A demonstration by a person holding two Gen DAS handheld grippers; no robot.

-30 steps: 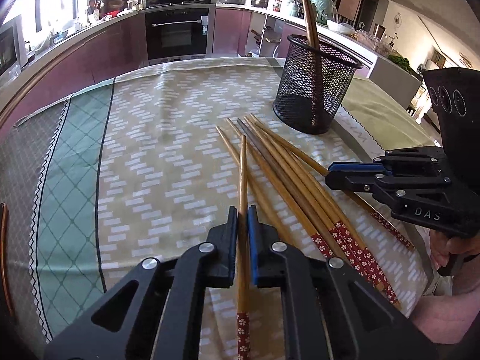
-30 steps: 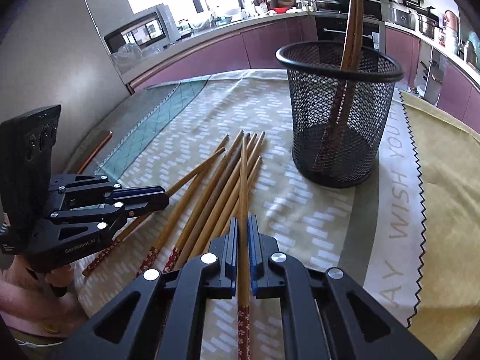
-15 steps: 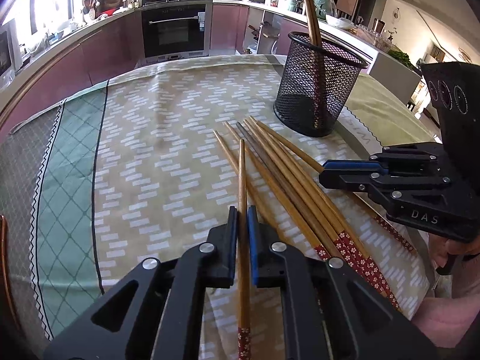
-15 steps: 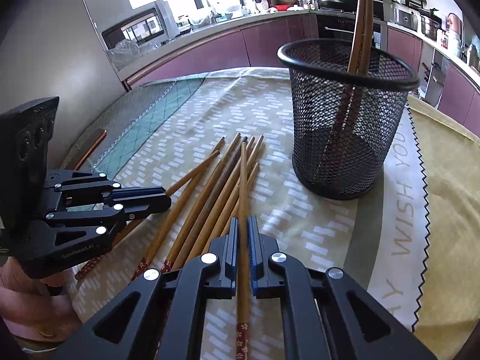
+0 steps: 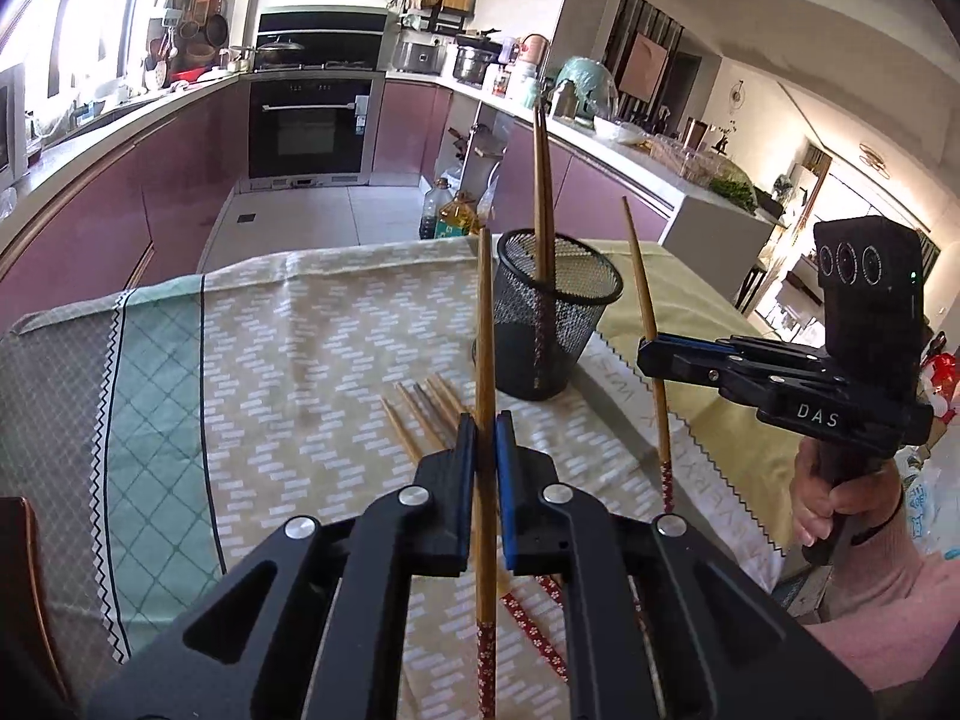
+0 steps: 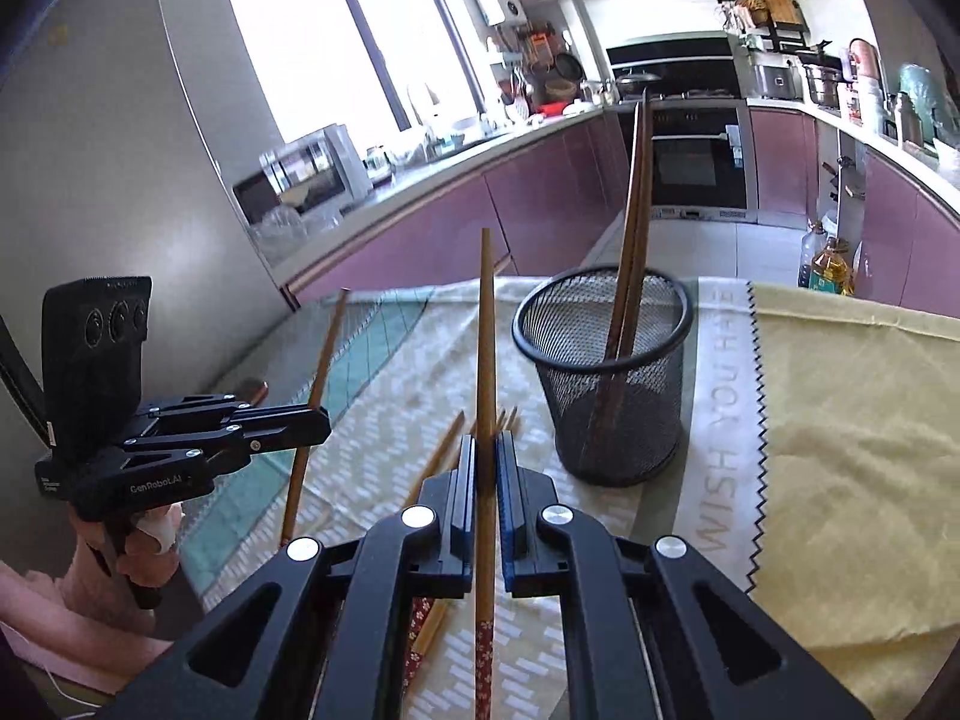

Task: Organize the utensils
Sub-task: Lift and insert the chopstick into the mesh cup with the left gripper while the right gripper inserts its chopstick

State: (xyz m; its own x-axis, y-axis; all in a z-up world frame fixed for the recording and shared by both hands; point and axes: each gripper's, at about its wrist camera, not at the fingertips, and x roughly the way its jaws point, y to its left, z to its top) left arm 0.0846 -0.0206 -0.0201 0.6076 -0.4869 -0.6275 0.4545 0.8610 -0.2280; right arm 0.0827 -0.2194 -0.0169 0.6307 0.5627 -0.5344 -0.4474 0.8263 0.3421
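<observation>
Both chopsticks [image 5: 483, 324] lifted upright, tools [image 5: 486, 438] clamped

We see matt black plastic on the left gripper [image 5: 486, 420] and right gripper [image 6: 485, 445], with bright metal screws. Each clamps a smooth wooden chopstick [image 5: 485, 330] with a red patterned end. At one o'clock stands a black wire-mesh basket [image 6: 606, 384] on a woven printed tablecloth [image 5: 288, 360].
</observation>
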